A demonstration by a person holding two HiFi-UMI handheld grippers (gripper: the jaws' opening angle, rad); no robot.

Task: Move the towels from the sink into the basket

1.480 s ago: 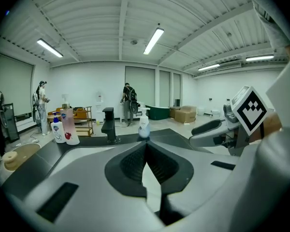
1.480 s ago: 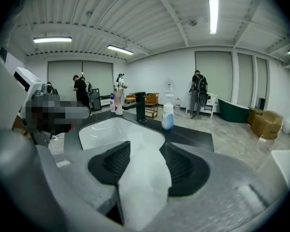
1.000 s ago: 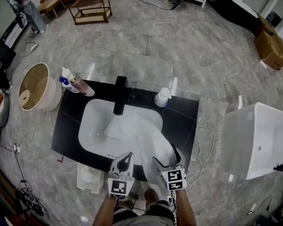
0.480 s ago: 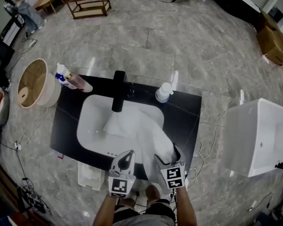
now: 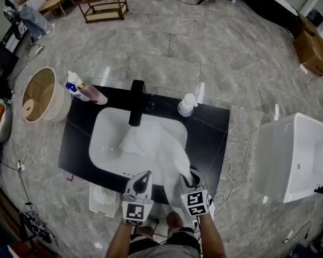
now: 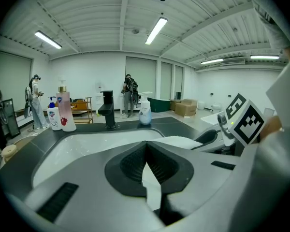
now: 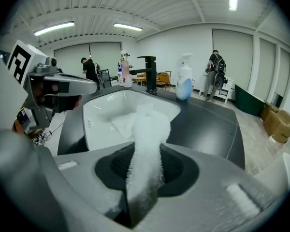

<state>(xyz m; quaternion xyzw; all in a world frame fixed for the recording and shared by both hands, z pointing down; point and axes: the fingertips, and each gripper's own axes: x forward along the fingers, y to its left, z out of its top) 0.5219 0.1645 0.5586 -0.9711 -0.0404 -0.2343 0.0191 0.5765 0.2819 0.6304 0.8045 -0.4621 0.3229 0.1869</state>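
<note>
A white towel (image 5: pixel 157 144) lies crumpled in the white sink (image 5: pixel 105 141), and one end trails over the near rim. My right gripper (image 5: pixel 186 179) is at that near right rim. Its jaws have just been closing, and they now pinch a bunched fold of the towel (image 7: pixel 147 129). In the right gripper view the cloth runs from the pads (image 7: pixel 176 166) back into the basin. My left gripper (image 5: pixel 144 179) hovers over the near rim beside it, shut with nothing in it. In the left gripper view its tips (image 6: pixel 146 146) meet, and the towel (image 6: pixel 183 141) lies just to the right.
A black faucet (image 5: pixel 136 109) stands at the back of the black counter (image 5: pixel 207 138), with soap bottles (image 5: pixel 86 93) on the left and a white bottle (image 5: pixel 185 107) on the right. A round wicker basket (image 5: pixel 43 97) is on the floor at the left, and a white bin (image 5: pixel 296 157) at the right.
The right gripper's jaws went from wide open to clamped on the towel's near end. The cloth there is now gathered narrower. The left gripper has stayed put.
</note>
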